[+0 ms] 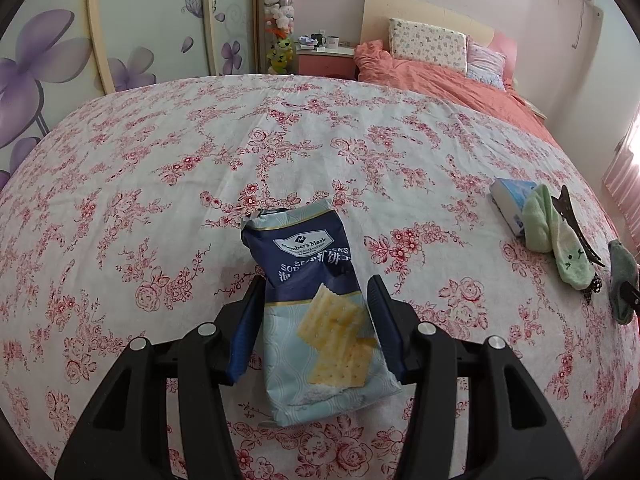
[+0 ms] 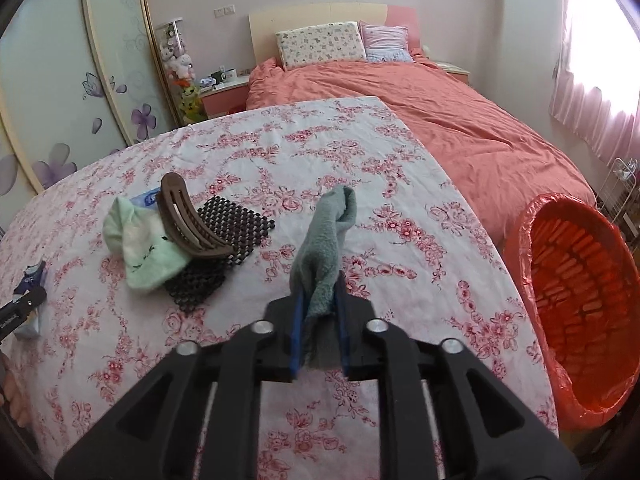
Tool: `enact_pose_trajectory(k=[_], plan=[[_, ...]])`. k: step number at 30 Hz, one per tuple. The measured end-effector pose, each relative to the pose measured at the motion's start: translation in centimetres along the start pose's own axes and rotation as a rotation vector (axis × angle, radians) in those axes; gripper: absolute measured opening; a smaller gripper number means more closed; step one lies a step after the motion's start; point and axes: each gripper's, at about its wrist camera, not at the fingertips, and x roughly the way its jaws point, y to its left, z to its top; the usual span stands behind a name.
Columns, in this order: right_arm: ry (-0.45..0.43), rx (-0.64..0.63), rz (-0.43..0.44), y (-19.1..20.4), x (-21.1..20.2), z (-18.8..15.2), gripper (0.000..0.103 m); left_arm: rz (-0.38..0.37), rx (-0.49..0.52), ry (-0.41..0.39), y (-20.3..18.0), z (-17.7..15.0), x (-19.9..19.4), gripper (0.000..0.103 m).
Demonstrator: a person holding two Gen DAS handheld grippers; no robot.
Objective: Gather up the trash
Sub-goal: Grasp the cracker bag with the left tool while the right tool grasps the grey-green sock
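In the left wrist view my left gripper has its jaws closed against the sides of a blue and pale cracker wrapper, which stands over the floral cloth. In the right wrist view my right gripper is shut on a grey-green sock and holds it above the cloth. The sock also shows at the right edge of the left wrist view. A bin lined with a red bag stands to the right of the table, open. The wrapper shows at the left edge of the right wrist view.
A light green sock, a brown hair claw, a black mesh mat and a blue tissue pack lie on the cloth. A bed with a coral duvet stands behind, and wardrobe doors on the left.
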Motion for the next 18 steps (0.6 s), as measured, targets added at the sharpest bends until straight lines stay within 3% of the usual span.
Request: enact_pose_trajectory(k=[2,6,15,18], plan=[[0.006,-0.004,-0.003,0.4,0.4,0.0,0.028,0.000,0.000,0.000,0.0,0.0,0.0,0.052],[0.046,0.010,-0.007,0.2,1.4,0.1,0.030,-0.001,-0.001,0.000,0.0,0.0,0.0,0.052],[0.059,0.016,-0.005,-0.1,1.8,0.1,0.028,-0.002,0.037,0.003,-0.1,0.2,0.1,0.052],[0.058,0.019,-0.004,-0.1,1.9,0.1,0.019,0.005,0.038,0.003,0.0,0.3,0.2,0.050]])
